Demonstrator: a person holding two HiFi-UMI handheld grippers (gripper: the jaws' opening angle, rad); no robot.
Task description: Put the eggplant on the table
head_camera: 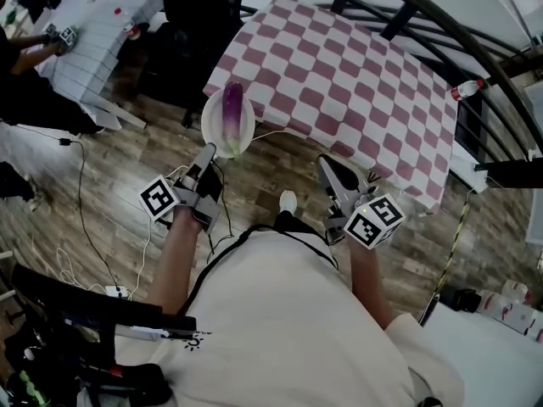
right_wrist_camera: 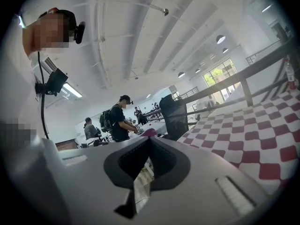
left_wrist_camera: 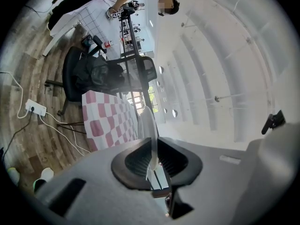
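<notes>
A purple eggplant [head_camera: 232, 108] lies on a white plate [head_camera: 212, 125] held out over the wooden floor, just short of the near left corner of the red-and-white checked table [head_camera: 356, 83]. My left gripper [head_camera: 206, 153] is shut on the plate's near rim. In the left gripper view the plate [left_wrist_camera: 149, 125] shows edge-on between the jaws of the left gripper [left_wrist_camera: 152, 144]. My right gripper [head_camera: 326, 164] hangs to the right, short of the table's near edge, shut and empty. In the right gripper view the tips of the right gripper [right_wrist_camera: 149, 140] meet, and the eggplant's end [right_wrist_camera: 149, 132] peeks over them.
A black office chair [head_camera: 191, 32] stands to the left of the checked table. A second, white-covered table [head_camera: 102, 24] with a person at it is at far left. Cables [head_camera: 81, 202] and a power strip [head_camera: 117, 292] lie on the floor. A bottle [head_camera: 468, 87] stands at the table's right edge.
</notes>
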